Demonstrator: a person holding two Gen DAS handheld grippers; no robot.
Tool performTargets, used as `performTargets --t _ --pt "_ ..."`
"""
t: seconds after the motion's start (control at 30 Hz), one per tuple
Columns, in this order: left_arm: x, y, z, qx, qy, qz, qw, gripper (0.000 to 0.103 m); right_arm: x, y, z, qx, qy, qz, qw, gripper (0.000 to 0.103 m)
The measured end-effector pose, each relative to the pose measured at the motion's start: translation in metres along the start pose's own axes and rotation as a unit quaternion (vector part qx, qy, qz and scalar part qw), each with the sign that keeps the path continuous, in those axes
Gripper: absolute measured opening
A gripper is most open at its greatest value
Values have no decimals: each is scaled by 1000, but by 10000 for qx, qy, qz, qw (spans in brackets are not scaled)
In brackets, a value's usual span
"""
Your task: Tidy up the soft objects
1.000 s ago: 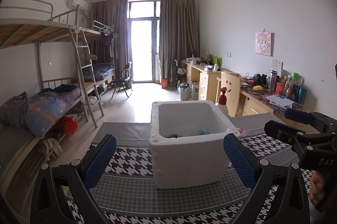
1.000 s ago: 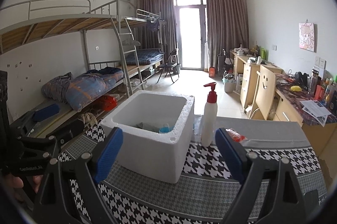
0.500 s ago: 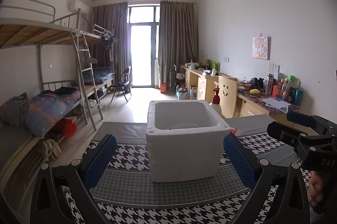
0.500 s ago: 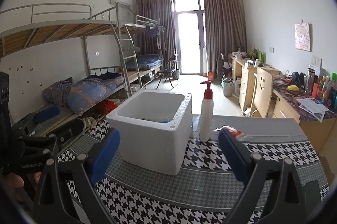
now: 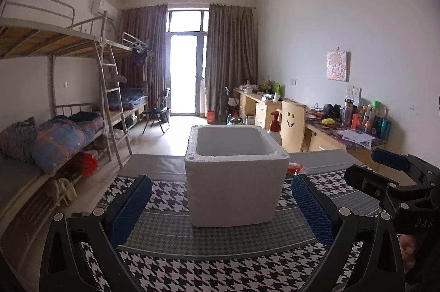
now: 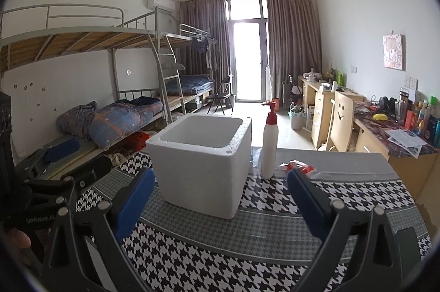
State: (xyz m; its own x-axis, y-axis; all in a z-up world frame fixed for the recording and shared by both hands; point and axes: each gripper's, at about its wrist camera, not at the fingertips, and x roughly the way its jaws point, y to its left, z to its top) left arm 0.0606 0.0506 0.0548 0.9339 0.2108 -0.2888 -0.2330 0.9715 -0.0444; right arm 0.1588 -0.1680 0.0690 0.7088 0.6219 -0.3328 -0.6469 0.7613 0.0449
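So the white foam box [image 5: 233, 176] sits open-topped in the middle of the table [image 5: 220, 261], on the houndstooth cloth [image 6: 247, 259], and from this low angle you can't see down to its bottom, so whatever's inside is hidden. Just behind its right corner there's a white pump bottle [image 6: 269, 146] with a red top standing upright, and right next to that bottle a little red-and-clear packet [image 6: 298, 168] lies flat on the grey strip at the far edge of the table. Can't really tell what's in the packet.

Left gripper [image 5: 220, 209] is spread wide with nothing between its blue pads [image 5: 132, 206], hanging a bit above the table, near the box's front face and not touching it. Right gripper [image 6: 220, 201] is the same deal: wide apart, holding nothing, pointed at the box's front corner from the right side. Each gripper shows up at the edge of the other's camera view.

Further out it's a dorm room: bunk beds [image 6: 110, 88] along the left wall with a rolled-up blue quilt [image 6: 115, 121] on the lower bunk, a wooden chair with a smiley face [image 5: 293, 127] on the right, a cluttered desk [image 5: 343, 132] full of bottles, and curtains [image 5: 231, 58] around a bright balcony door [image 5: 183, 74] at the back.
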Motion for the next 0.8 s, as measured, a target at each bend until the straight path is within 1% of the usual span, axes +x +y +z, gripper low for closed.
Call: performTargets --t 0.3,0.5,0.6,0.73,0.8 --pt "-10 1 -8 -65 -165 28 9998 102 -12 -4 -12 82 -107 -74 9999 99" --pt "-13 -2 -14 1 -266 30 9996 102 -17 -6 -20 130 -188 -130 9997 99" --pt "-14 -5 -16 84 -347 116 9993 102 -19 -4 -25 115 -224 -158 9996 99" --pt "-13 -4 -20 68 -320 67 9994 102 -21 -2 -29 48 -252 -231 9994 99" --pt "-12 -4 -22 64 -329 121 9994 102 -23 -2 -31 65 -271 -234 9993 99"
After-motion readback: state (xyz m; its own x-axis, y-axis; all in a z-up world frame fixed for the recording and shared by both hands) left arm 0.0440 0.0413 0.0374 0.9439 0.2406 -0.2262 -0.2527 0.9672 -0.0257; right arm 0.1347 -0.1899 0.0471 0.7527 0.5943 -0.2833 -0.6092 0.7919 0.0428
